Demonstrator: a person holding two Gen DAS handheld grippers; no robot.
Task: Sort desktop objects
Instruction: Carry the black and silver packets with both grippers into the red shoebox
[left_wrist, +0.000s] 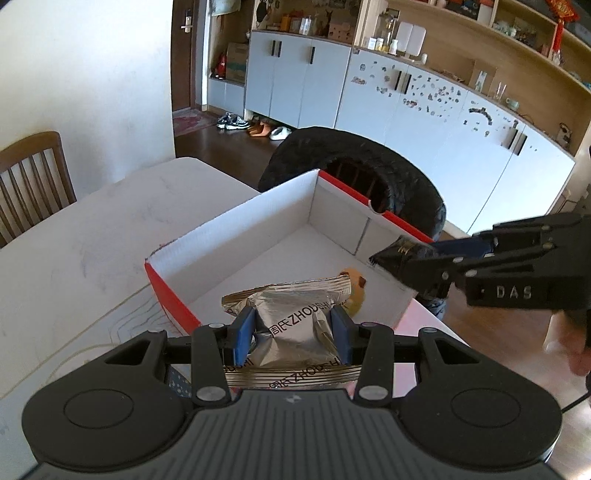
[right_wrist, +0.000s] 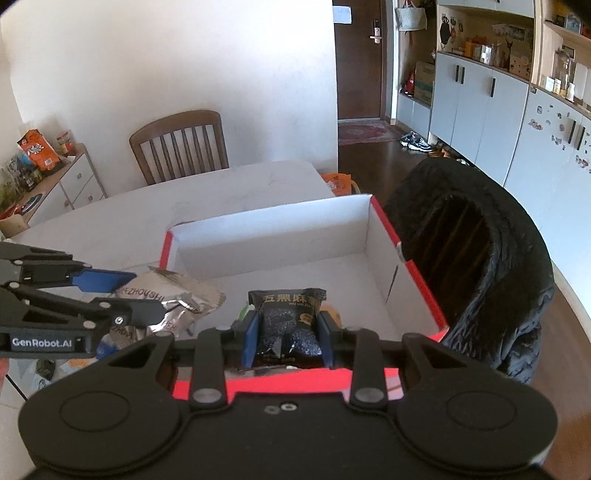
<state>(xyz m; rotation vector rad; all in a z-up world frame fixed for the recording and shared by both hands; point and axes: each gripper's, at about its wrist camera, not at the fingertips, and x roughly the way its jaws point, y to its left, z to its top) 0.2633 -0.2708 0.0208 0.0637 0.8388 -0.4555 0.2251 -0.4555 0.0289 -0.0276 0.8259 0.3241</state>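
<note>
Your left gripper (left_wrist: 293, 328) fills the bottom of the left wrist view, its blue pads clamped on both sides of a silver snack packet (left_wrist: 291, 321) printed with ZHOUSHI. That packet sits at lower center of the frame, over the near edge of the red-and-white cardboard box (left_wrist: 236, 221) that takes up the middle of the picture. Just beyond the packet's far corner, a small yellowish item (left_wrist: 356, 286) lies on the box floor; you cannot tell what it is.

Your right gripper (right_wrist: 288, 328) is likewise closed, pinching a black snack packet (right_wrist: 288, 321) with gold characters between its blue pads. In the right wrist view this packet is at center, above the box's red near wall (right_wrist: 266, 384) and over the white interior. In the same view, your left gripper (right_wrist: 144, 291) reaches in from the left edge with the silver packet (right_wrist: 188, 295) crumpled between its fingers, beside the box's left wall.

From the left wrist view, the right gripper (left_wrist: 402, 262) enters from the right edge at mid height, with the dark packet's end (left_wrist: 391, 253) poking out over the box's right rim.

Beneath the box is a white table (left_wrist: 92, 229). A dark padded jacket (right_wrist: 491, 266) hangs over a chair just beyond the box's right side, and a wooden chair (right_wrist: 181, 147) stands at the table's far edge, upper left of center.
</note>
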